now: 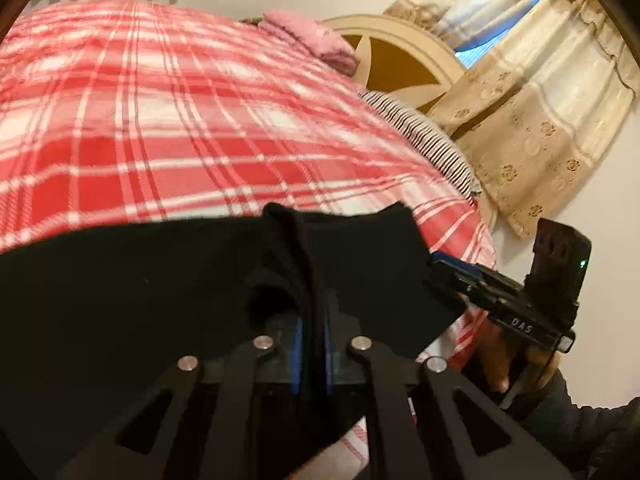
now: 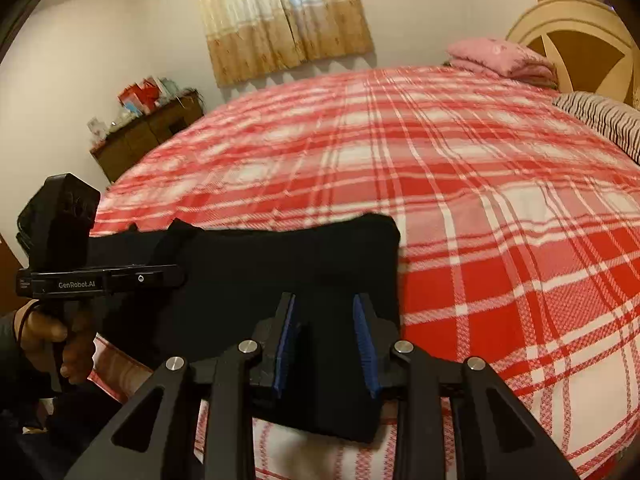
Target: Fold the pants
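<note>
Plaid bed (image 2: 480, 200), pants (image 2: 248, 264) lengthwise across

1. The left gripper (image 1: 311, 320) is clamped tight on a fold of the black pants (image 1: 160, 280), angled downward.
2. The right gripper (image 2: 326, 340) stands partly apart, pants cloth between its fingers (image 2: 285, 340); grip unclear.

Left claw (image 1: 311, 344): black linkage arms, silver round pivot pins, blue pads. Right claw (image 2: 325, 344): same build, blue ribbed pads. Handheld units black; white "GenRobot.AI" lettering on one, "DAS" and green light on other. Dark sleeves; thin wrist band.
</note>
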A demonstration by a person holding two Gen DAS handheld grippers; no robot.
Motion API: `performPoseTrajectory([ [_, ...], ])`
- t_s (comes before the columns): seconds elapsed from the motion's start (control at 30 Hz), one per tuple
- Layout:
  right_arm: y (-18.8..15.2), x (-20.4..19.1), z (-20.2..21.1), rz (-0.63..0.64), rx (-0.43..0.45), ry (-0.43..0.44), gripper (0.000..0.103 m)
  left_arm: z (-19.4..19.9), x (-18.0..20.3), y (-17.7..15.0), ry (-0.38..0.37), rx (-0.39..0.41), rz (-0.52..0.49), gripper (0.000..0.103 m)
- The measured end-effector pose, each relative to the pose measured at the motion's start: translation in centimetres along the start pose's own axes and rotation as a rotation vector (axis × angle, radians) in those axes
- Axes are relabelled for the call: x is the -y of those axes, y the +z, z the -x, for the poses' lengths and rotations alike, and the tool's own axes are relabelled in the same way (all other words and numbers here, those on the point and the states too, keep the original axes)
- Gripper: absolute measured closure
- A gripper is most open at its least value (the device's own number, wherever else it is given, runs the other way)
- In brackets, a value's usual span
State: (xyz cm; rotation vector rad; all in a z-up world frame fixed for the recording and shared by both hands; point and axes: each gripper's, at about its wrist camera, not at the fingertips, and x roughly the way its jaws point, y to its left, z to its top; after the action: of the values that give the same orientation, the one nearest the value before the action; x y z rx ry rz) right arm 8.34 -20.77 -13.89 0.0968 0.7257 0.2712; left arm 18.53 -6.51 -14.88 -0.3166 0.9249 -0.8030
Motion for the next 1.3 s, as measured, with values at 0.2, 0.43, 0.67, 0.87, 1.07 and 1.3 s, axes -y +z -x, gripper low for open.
performPoseTrajectory([
  [0.2,0.6,-0.2,1.8,0.0,0.097,0.024,0.065,3.7,0.6,1.0,-0.015,0.069,-0.01,0.095],
  [0.43,0.4,-1.8,1.0,0.052,0.05,0.087,0.06,4.0,-2.9,0.2,0.078,0.022,0.049,0.095],
  [0.67,-1.6,-3.8,-3.3,0.153,-0.19,0.041,0.059,2.0,-4.5,-1.0,0.115,-0.015,0.091,0.093],
  [0.87,0.1,-4.6,-2.0,0.146,-0.227,0.011,0.059,2.5,-5.0,-1.2,0.123,-0.001,0.092,0.078],
  [1.07,2.1,-6.6,-2.6,0.161,-0.173,0.09,0.052,4.8,-5.3,-1.0,0.148,0.031,0.09,0.057],
  [1.3,2.0,-6.2,-6.2,0.122,-0.263,-0.014,0.05,10.7,-7.4,-1.7,0.314,0.105,0.075,0.027],
])
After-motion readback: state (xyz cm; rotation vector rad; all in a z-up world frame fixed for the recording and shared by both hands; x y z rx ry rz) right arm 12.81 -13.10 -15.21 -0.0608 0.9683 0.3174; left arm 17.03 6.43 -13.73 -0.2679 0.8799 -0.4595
